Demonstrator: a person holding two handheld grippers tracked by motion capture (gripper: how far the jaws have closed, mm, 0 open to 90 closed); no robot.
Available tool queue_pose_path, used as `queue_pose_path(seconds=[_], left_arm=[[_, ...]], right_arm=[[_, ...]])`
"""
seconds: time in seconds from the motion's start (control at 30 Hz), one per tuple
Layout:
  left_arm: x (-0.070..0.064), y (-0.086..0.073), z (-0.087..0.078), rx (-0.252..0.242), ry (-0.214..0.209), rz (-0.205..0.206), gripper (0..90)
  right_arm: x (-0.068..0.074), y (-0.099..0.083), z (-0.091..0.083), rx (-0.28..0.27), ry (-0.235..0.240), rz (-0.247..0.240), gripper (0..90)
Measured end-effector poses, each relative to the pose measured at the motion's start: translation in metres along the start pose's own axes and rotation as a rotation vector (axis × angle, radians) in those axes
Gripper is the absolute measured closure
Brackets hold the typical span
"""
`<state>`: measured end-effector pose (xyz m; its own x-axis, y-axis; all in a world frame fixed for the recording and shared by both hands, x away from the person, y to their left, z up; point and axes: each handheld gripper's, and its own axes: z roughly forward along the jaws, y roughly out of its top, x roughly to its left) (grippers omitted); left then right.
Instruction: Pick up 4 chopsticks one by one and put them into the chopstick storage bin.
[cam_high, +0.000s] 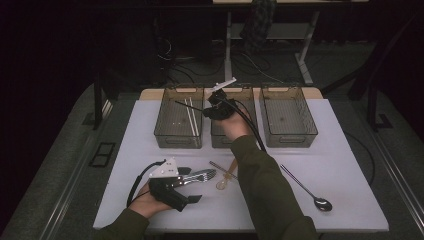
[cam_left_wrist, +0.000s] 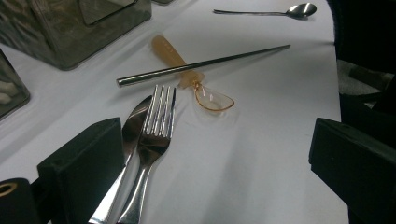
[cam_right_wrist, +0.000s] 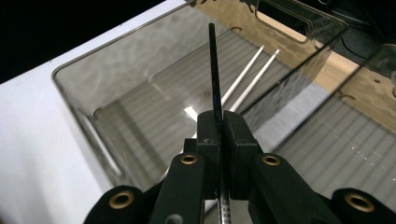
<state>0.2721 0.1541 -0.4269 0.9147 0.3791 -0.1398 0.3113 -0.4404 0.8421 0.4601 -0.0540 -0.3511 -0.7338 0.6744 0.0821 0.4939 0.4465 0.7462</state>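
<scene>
At a white table (cam_high: 150, 125), a person works 2 hand-held grippers over a spread of cutlery. The right gripper (cam_right_wrist: 219, 135), raised above the 3 smoky plastic bins at the far edge, has its jaws pressed together on a dark chopstick (cam_right_wrist: 214, 70), which sticks out straight ahead of them over the left bin (cam_right_wrist: 84, 84). In the high view the same dark chopstick (cam_high: 189, 106) juts from the right gripper (cam_high: 210, 111) toward the left, hanging over the left bin (cam_high: 165, 135), where 2 white chopsticks (cam_high: 191, 116) lie side by side on the ribbed floor. The right gripper view shows those white chopsticks (cam_right_wrist: 247, 74) just beyond the dark one.

The left gripper (cam_high: 192, 185) sits low at the near edge of the table, jaws spread wide and holding nothing. Between them lie a fork (cam_left_wrist: 156, 135) and a knife (cam_left_wrist: 133, 126), pressed side by side close to the left-hand jaw; whether that jaw touches them cannot be told. Just past the fork's tines, a second dark chopstick (cam_left_wrist: 201, 65) rests across the handle of an amber plastic spoon (cam_left_wrist: 210, 98). A long metal spoon (cam_high: 307, 189) lies well apart on the right side of the table. The middle bin (cam_high: 220, 137) and right bin (cam_high: 290, 135) stand beside the left one.
</scene>
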Motion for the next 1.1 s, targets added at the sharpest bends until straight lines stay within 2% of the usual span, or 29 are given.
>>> queue_pose_path(seconds=[0.17, 0.23, 0.5, 0.83, 1.1], left_arm=[[0.000, 0.000, -0.001, -0.005, -0.002, -0.002, 2.2], [0.000, 0.000, -0.001, -0.009, -0.004, -0.001, 2.2], [0.000, 0.001, -0.001, -0.018, -0.009, -0.001, 2.2], [0.000, 0.002, -0.002, -0.025, -0.015, -0.001, 2.2], [0.000, 0.002, -0.002, -0.026, -0.019, 0.000, 2.2]], right_arm=[[0.003, 0.010, 0.016, 0.006, -0.012, 0.014, 85.4], [0.005, 0.013, 0.021, 0.003, -0.003, 0.020, 85.4], [0.016, 0.027, 0.037, 0.046, -0.052, -0.006, 85.3], [0.021, 0.031, 0.061, 0.078, -0.080, -0.003, 85.3], [0.023, 0.031, 0.072, 0.096, -0.087, -0.005, 85.1]])
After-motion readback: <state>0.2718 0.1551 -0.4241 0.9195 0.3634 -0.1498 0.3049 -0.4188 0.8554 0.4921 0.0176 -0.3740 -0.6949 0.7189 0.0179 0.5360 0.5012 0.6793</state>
